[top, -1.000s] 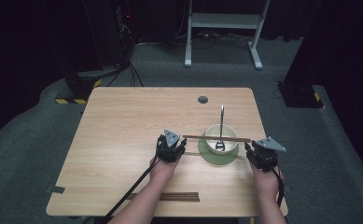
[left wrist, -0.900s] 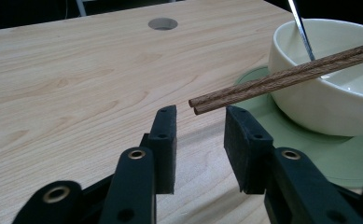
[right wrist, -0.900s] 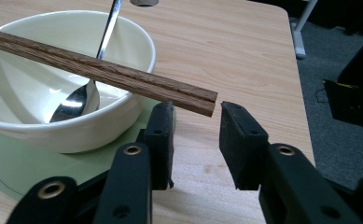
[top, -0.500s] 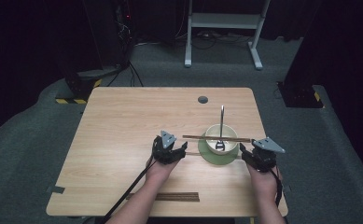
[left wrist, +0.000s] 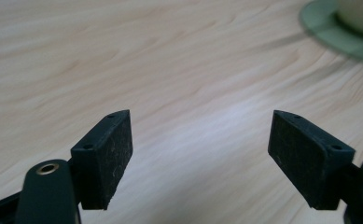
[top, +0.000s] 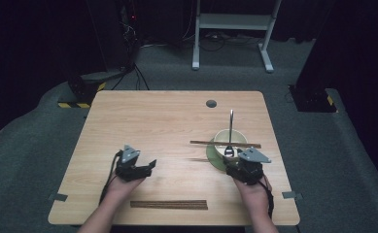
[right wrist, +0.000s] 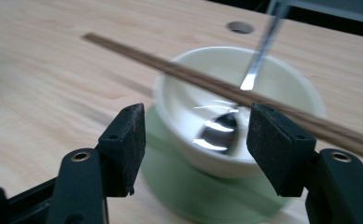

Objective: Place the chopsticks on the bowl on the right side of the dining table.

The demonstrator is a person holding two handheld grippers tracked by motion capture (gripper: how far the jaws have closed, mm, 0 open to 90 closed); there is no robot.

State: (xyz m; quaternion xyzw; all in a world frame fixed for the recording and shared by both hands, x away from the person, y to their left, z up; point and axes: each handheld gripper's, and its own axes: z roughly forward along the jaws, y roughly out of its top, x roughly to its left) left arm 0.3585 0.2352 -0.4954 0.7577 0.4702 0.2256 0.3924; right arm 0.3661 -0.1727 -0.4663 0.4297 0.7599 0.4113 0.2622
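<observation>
Pale wood desk fills mid-frame; near its bottom edge we see a dark strip. Our left tool and right tool have just been opening, nothing between them. Beyond, chopsticks rest across the bowl, spoon inside.

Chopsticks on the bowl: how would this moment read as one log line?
chopsticks: lying across bowl rim | spoon: in bowl | left gripper: open, empty | right gripper: open, near bowl
</observation>
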